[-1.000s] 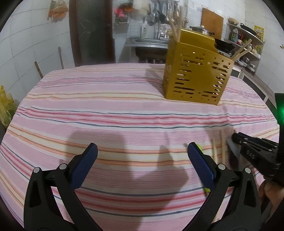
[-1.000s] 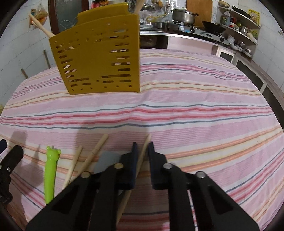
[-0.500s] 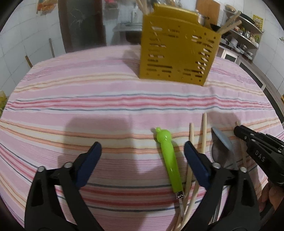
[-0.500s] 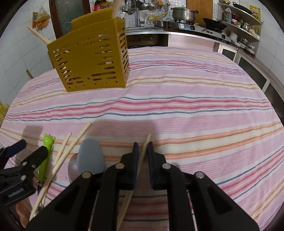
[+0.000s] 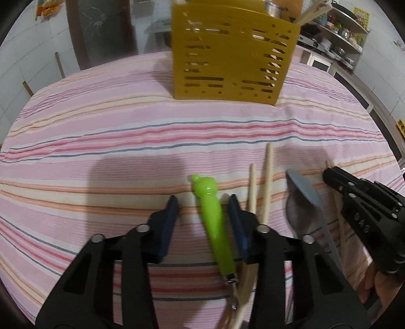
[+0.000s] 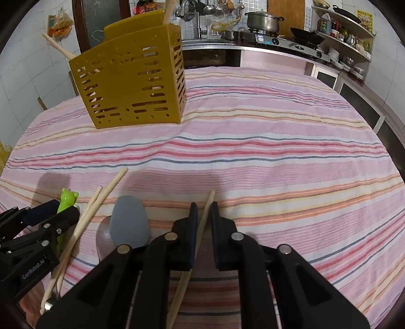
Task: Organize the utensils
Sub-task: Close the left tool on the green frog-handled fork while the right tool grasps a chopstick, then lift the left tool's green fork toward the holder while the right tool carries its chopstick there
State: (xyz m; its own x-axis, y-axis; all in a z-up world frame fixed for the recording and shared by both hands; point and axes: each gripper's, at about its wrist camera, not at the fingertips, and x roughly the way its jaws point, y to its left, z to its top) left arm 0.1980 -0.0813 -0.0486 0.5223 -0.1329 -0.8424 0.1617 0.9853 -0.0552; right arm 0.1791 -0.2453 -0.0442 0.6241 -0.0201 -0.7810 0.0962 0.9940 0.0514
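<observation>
A yellow slotted utensil holder (image 5: 231,54) (image 6: 131,81) stands at the far side of the striped table, with chopsticks sticking out of it. My left gripper (image 5: 203,206) straddles a green frog-handled utensil (image 5: 214,222) (image 6: 66,200) lying on the cloth; its jaws are partly closed, and a gap still shows on the left side. My right gripper (image 6: 203,211) is shut on a wooden chopstick (image 6: 200,227) that rests on the cloth. Two more chopsticks (image 5: 259,189) (image 6: 96,210) and a grey-blue spoon (image 5: 306,197) (image 6: 129,222) over a metal spoon lie between the grippers.
The pink striped tablecloth (image 6: 278,151) covers the whole table. A kitchen counter with a stove, pot and pans (image 6: 263,20) runs behind the table, and shelves (image 6: 346,27) stand at the back right. A dark door (image 5: 101,30) is at the back left.
My left gripper has swung right and forward over the green utensil and narrowed its jaws around it. My right gripper has stayed shut on the chopstick and drawn back from the holder.
</observation>
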